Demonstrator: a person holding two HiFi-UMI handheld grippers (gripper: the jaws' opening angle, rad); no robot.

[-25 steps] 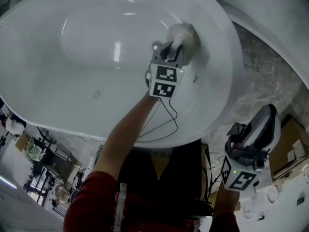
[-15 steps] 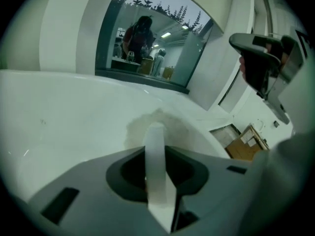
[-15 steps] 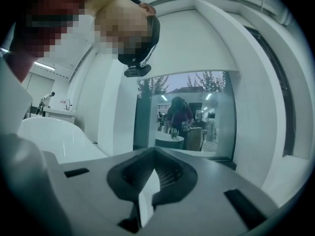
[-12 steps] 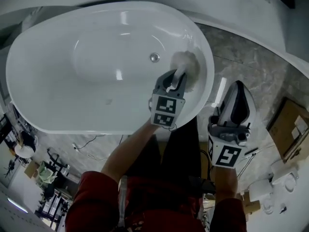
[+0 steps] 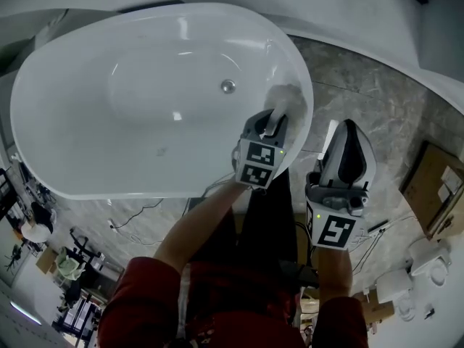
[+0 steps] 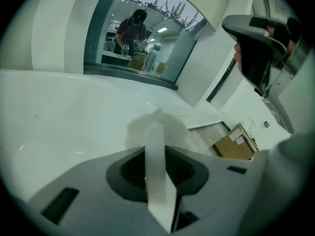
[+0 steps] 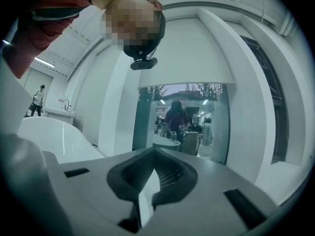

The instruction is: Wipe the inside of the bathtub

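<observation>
Against tub [image 5: 72,129] wall near rim: cloth [image 5: 288,98] pinched in left tongs [image 5: 275,119]; risk of slipping out under hard rubbing. Right tongs [image 5: 346,133] pressed together, empty.

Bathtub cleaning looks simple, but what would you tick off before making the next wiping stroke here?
1. Cloth gripped: ok. The left gripper has its jaws closed on it.
2. Cloth on the bathtub: ok, it seems. It lies against the inner wall just below the rim.
3. Stroke path: ok. Only the drain shows inside.
4. Right gripper out of the way: ok. It is outside the tub over the floor, with its jaws together and empty.
5. Dirt left to wipe: cannot tell. The surface looks evenly white.
</observation>
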